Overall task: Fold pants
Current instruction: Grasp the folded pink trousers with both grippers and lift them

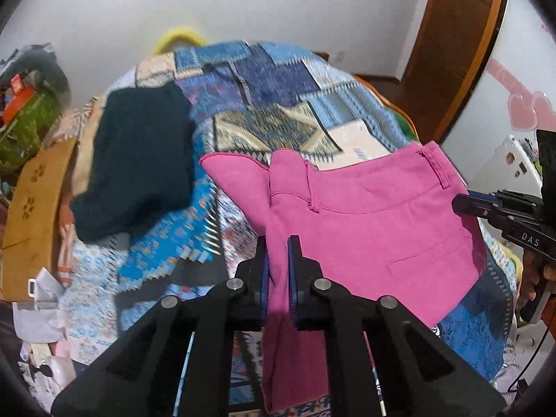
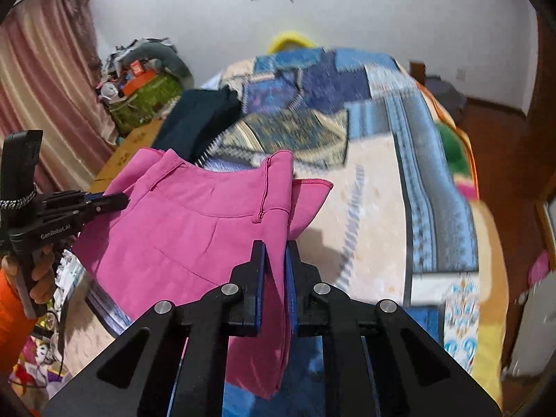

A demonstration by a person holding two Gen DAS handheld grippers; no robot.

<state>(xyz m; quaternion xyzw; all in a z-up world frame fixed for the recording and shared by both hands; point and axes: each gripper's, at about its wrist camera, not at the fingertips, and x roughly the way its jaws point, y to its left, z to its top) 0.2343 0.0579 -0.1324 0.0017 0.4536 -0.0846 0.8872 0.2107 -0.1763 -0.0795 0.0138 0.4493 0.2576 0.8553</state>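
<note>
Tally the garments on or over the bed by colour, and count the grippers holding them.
Pink: 1, the pink pants, held up by both grippers.
Dark navy: 1, the dark garment lying on the patchwork bedspread.
Garments total: 2.
Grippers clamped on the pants: 2, left gripper and right gripper.

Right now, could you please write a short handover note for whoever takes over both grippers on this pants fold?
Left gripper: shut on the pink pants near one end of the waistband.
Right gripper: shut on the same pants near the other end.
Pants: held up by the waist between the two grippers, above the patchwork bedspread; the legs hang below and out of view.
Dark garment: lying on the bed's far left side, apart from the pants.
Done: pants picked up by the waist.
Left: no finished fold visible; probably lay them on the bed and fold.
</note>
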